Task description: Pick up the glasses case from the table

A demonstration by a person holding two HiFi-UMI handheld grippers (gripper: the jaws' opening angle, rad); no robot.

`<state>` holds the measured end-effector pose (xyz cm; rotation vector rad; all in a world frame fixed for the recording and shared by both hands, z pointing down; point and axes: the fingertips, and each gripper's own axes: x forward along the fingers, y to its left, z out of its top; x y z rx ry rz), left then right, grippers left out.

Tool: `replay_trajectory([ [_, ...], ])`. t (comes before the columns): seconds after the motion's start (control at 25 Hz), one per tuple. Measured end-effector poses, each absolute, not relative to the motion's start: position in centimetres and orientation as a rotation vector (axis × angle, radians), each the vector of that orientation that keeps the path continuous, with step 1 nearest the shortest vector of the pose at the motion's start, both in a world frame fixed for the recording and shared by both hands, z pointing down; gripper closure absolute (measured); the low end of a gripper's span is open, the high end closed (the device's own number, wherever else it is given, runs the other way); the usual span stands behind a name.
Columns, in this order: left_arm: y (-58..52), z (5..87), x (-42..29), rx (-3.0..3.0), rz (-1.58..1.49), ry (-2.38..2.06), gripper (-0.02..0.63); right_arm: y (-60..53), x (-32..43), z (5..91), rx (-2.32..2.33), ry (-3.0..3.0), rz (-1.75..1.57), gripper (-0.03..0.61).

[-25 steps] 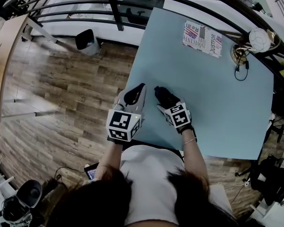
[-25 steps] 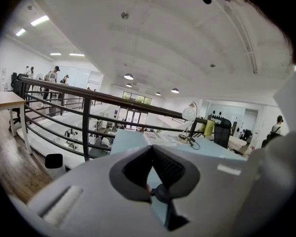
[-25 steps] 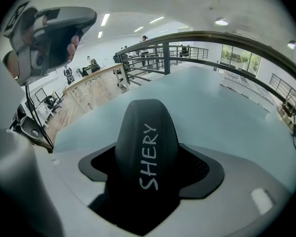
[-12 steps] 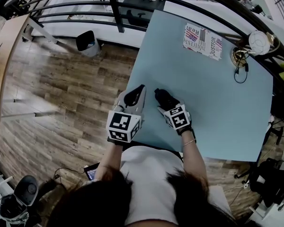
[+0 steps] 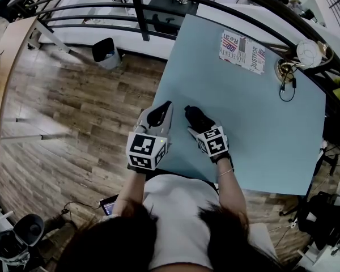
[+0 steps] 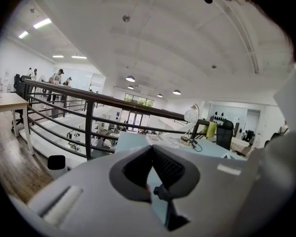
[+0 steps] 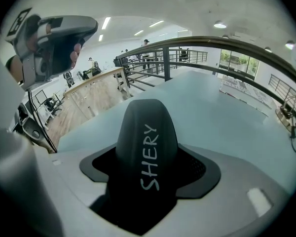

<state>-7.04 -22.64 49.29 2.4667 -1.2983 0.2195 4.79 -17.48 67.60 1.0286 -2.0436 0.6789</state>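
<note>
The glasses case is black and rounded, with "SHERY" in pale letters on its top. My right gripper is shut on it, and the case fills the space between the jaws in the right gripper view. It is held just over the near left part of the light blue table. My left gripper hovers beside it at the table's left edge, shut with nothing in it, its dark pads meeting at the tips. The left gripper also shows at the top left of the right gripper view.
A printed paper lies at the table's far side. A white round lamp and a black cable sit at the far right corner. A dark railing runs beyond the table. A black bin stands on the wooden floor to the left.
</note>
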Motion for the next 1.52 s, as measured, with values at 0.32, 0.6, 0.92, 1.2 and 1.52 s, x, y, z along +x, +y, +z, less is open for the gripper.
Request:
replay_trajectory([
  [0.32,-22.6,48.2,-6.9,2.49,0.213,-1.305,0.557,-18.4,5.1,64.6,1.076,-2.093,0.661,0.234],
  [0.6,-22.2,47.2,-7.0,2.503,0.196,-1.326,0.557,-18.8,5.3,61.4,1.116,-2.149,0.607,0.235],
  [0.92,-21.7,45.9,-7.3,2.522,0.18,-1.348,0.557,-18.6,5.7,57.3,1.176,-2.208,0.474,0.236],
  [1.2,-21.0,45.3,-6.8,2.535,0.173,-1.344,0.557,-18.1,7.0,53.7,1.263,-2.255,0.396,0.236],
  [1.52,-20.5,44.9,-5.8,2.566,0.187,-1.33,0.557,-17.8,8.9,48.7,1.433,-2.365,0.351,0.237],
])
